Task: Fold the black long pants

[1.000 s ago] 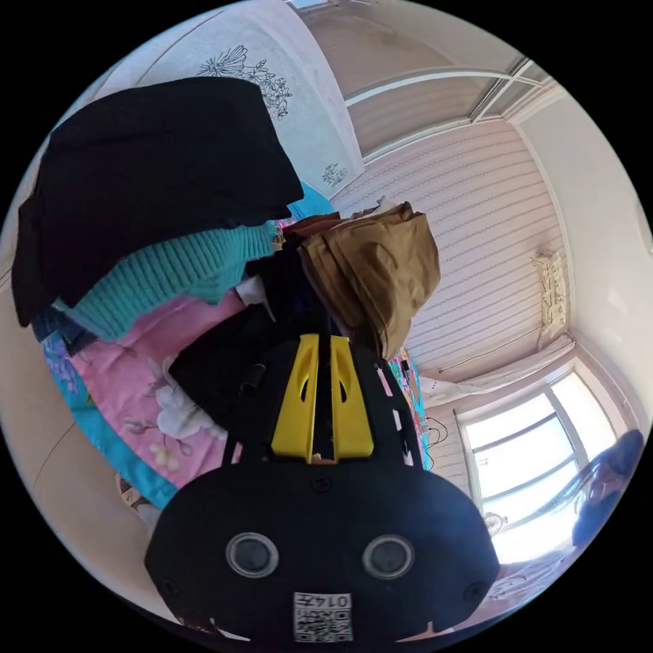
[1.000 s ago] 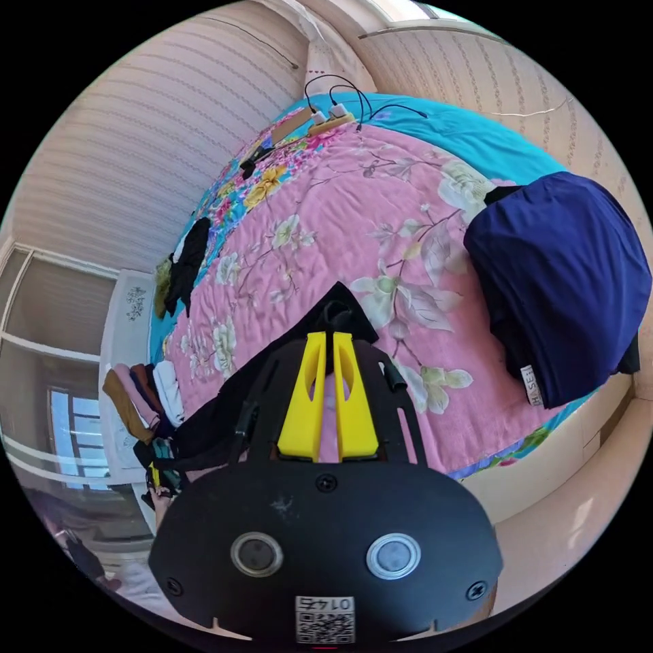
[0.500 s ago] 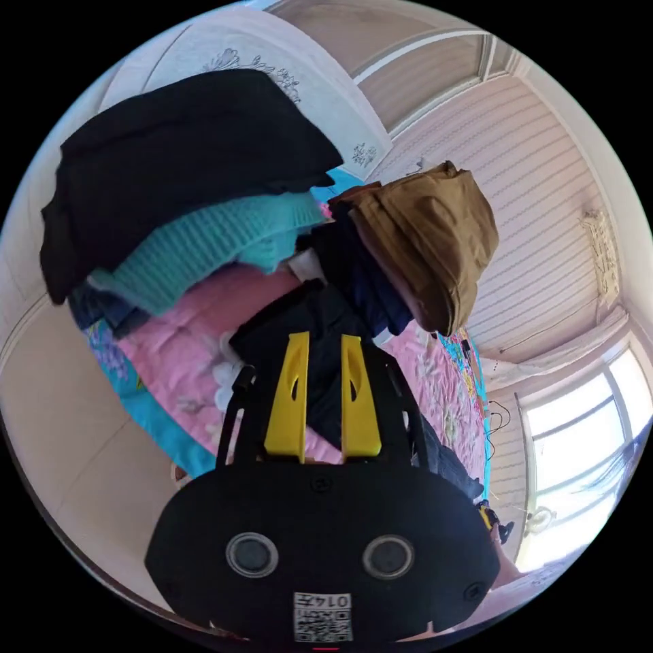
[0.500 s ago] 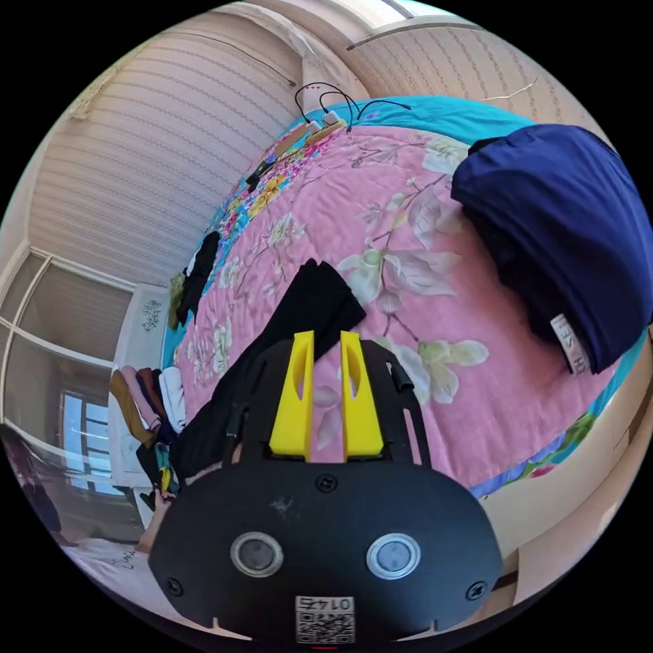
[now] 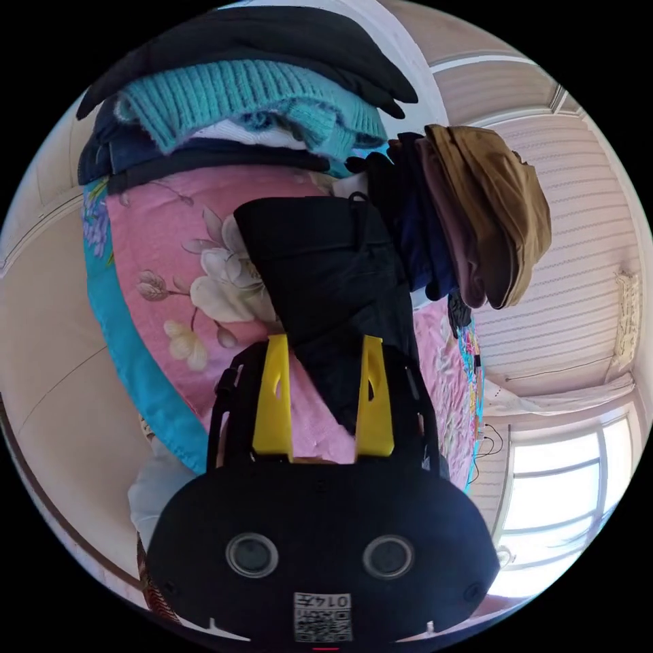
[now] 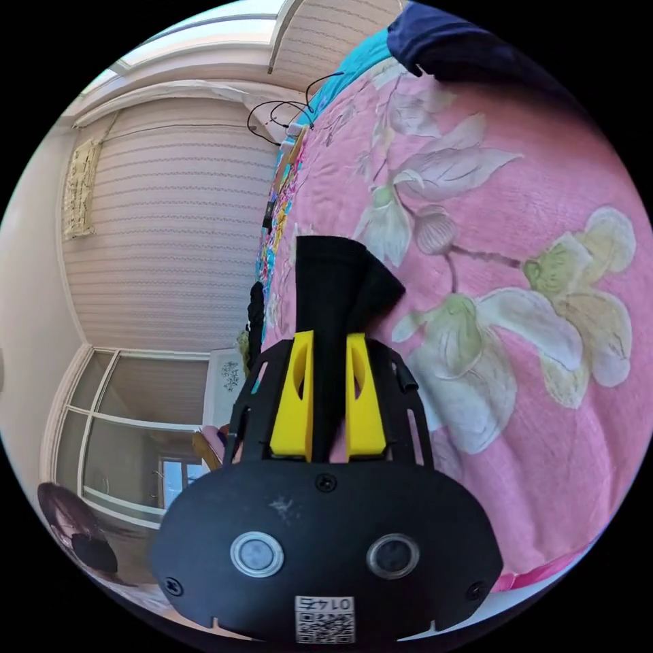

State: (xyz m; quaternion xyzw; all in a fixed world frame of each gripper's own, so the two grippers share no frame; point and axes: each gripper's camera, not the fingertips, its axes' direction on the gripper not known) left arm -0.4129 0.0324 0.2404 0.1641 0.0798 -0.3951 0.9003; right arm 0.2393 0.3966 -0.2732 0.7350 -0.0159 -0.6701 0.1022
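Note:
The black long pants [image 5: 326, 272] lie on the pink floral bedspread [image 5: 170, 238], one end spread out flat. My left gripper [image 5: 324, 338] hovers over them with its yellow jaws wide apart, the cloth running under the gap. In the right gripper view the other end of the pants [image 6: 337, 286] is a narrow folded strip on the bedspread [image 6: 517, 224]. My right gripper [image 6: 330, 335] straddles that strip with its jaws partly apart, and the cloth fills the space between them.
A stack with a teal knit sweater [image 5: 238, 102] under a dark garment lies just beyond the pants, beside a brown-topped pile [image 5: 496, 204]. A navy garment [image 6: 462, 41] lies at the bed's far side, with cables [image 6: 286, 115] near the wall. A person [image 6: 68, 530] is nearby.
Both grippers were shut on the pants a second ago and have since opened, the left one widely. Both have dropped closer to the bed, and the right one now straddles the leg end.

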